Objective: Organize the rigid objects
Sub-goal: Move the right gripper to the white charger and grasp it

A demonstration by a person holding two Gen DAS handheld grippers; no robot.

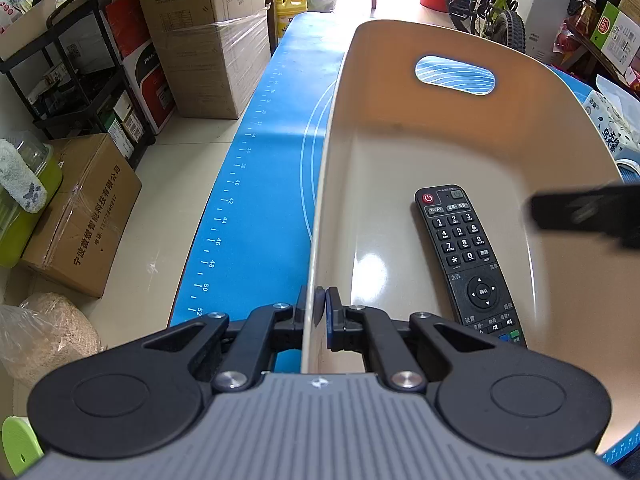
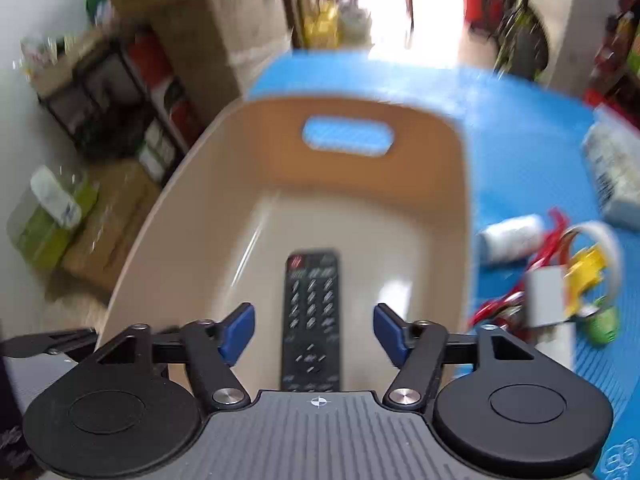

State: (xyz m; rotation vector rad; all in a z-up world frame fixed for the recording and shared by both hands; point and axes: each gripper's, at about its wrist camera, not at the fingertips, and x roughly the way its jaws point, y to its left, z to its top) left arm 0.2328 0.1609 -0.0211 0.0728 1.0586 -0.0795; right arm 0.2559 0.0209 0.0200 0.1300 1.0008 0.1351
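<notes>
Blue mat covers the worktop. Inside the beige bin lies the remote; left tongs clench the bin's wall, right tongs spread above. Clutter beside the bin awaits.

This looks like a lived-in home, probably a storage-crowded living room. Taped brown cardboard boxes and a black metal shelf rack line the pale tiled floor, while a child's green bicycle stands by a sunlit doorway beyond the blue measuring mat.
</notes>
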